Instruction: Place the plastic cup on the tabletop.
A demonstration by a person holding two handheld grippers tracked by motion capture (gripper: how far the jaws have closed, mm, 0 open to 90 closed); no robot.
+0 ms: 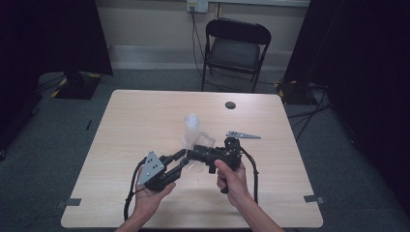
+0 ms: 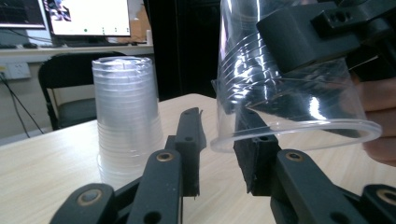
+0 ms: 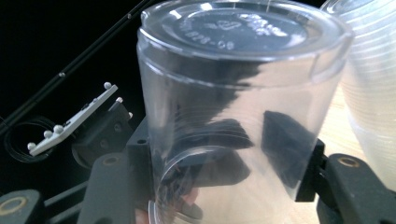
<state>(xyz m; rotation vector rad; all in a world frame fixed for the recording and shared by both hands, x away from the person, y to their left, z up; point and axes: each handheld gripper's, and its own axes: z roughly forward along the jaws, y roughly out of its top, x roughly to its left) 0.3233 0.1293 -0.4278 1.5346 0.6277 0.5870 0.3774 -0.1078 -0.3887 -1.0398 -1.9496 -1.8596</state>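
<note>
Fingers of the right gripper (image 3: 224, 182) are clamped on the wall of a clear plastic cup (image 3: 238, 116), one black pad on each side of it near the rim, the cup's closed base pointing away from the camera. In the high view the same right gripper (image 1: 193, 155) is held in the person's right hand (image 1: 232, 178) above the table (image 1: 145, 116), the cup (image 1: 203, 141) lifted clear of the tabletop and tilted.

Fingers of the left gripper (image 2: 219, 154) stand apart with a gap between them and press on nothing. One pad (image 2: 254, 154) sits inside the mouth of the held cup (image 2: 289, 93), its rim lying across that pad; whether they touch cannot be determined. The other pad (image 2: 191, 140) is outside the cup and apart from it. The left hand (image 1: 150, 193) carries this gripper (image 1: 181, 159) just beside the right one.

A stack of clear cups (image 2: 126, 116) stands upside down on the table, near the held cup and apart from it.
</note>
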